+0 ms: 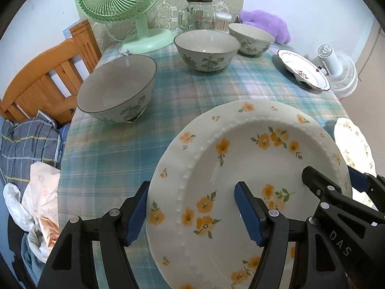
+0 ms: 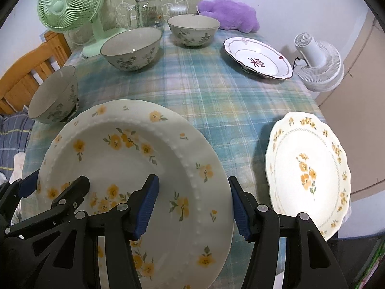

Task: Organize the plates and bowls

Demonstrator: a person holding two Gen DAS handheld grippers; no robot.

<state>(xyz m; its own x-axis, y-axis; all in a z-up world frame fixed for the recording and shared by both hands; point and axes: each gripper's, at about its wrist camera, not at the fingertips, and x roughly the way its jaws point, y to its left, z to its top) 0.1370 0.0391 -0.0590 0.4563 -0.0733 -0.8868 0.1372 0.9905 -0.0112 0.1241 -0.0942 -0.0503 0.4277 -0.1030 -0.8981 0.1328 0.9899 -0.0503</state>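
A large white plate with orange flowers (image 1: 240,149) (image 2: 134,159) hangs a little above the plaid tablecloth (image 2: 216,101), held from both sides. My left gripper (image 1: 192,212) is shut on its left rim, one blue pad outside the edge and one in the well. My right gripper (image 2: 193,208) grips the right rim the same way. Each gripper also shows in the other view: right gripper (image 1: 336,180), left gripper (image 2: 49,187). Three grey floral bowls (image 1: 115,91) (image 1: 207,48) (image 1: 251,38) stand apart at the left and back. A scalloped yellow-flower plate (image 2: 308,168) lies at the right and a red-motif plate (image 2: 257,57) at the back right.
At the table's back stand a green fan (image 1: 120,2), a glass jar (image 1: 199,12) and a purple plush (image 2: 228,14). A white fan (image 2: 317,62) lies past the right edge. A wooden frame (image 1: 48,82) and bedding (image 1: 26,149) are at the left.
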